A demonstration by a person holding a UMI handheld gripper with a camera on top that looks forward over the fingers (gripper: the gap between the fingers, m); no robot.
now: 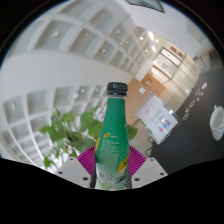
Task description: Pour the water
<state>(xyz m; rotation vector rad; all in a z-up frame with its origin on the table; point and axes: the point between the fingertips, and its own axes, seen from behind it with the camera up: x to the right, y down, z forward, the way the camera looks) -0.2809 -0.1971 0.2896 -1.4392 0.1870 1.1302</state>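
Note:
A green plastic bottle (113,135) with a dark cap stands upright between my fingers, its label showing yellow and white print. My gripper (112,168) is shut on the bottle's lower body, and the magenta pads (87,160) press against it on both sides. The view is tilted upward, so the bottle rises against the ceiling. The bottle's base is hidden below the fingers. No cup or other vessel is in sight.
A leafy green plant (68,132) stands behind the bottle to the left. A dark table edge (190,140) with a white object (163,124) on it lies to the right. Ceiling panels (80,50) fill the space above.

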